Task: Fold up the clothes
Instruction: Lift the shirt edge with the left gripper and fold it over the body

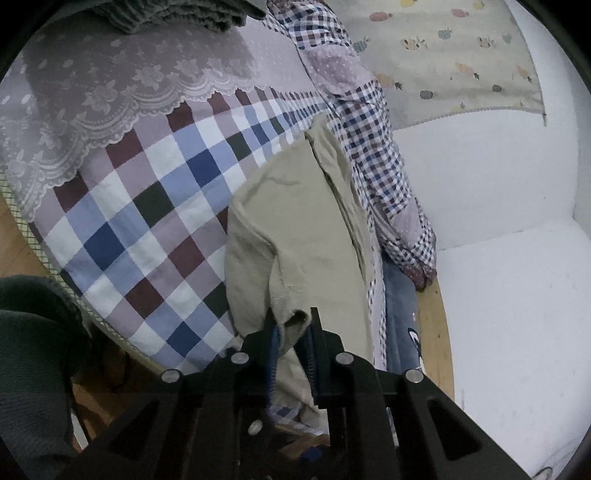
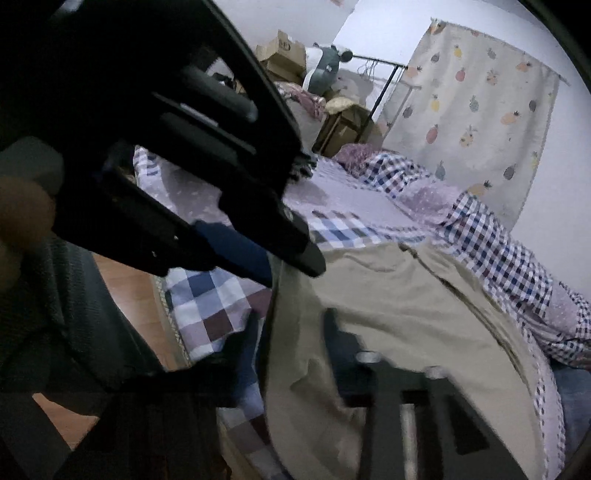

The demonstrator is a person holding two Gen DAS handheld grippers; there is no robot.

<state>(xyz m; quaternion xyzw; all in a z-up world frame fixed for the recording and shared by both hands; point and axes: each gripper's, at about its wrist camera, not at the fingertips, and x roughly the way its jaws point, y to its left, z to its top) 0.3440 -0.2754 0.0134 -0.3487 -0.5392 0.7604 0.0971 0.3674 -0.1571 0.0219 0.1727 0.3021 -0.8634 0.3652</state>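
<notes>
My left gripper is clamped on a bunched edge of the beige garment, with the cloth pinched between its two black fingers. In the right wrist view the same gripper reaches in from the upper left and bites the garment's top edge. My right gripper sits low in its own view, blurred, with the beige garment draped over it between the two fingers; I cannot tell whether it is closed on the cloth.

The beige garment lies on the bed, over the checked bedspread, and hangs down over the bed's near edge. A lace-trimmed lilac cover lies on the bedspread beyond the garment, to its left. A small-check quilt is bunched just beside the garment's right edge. A grey folded pile rests at the far end of the bed, well apart from the garment. A fruit-print curtain hangs past the quilt. Wooden floor shows beside the bed, left of the garment. A dark sleeve is near the garment's lower left.
</notes>
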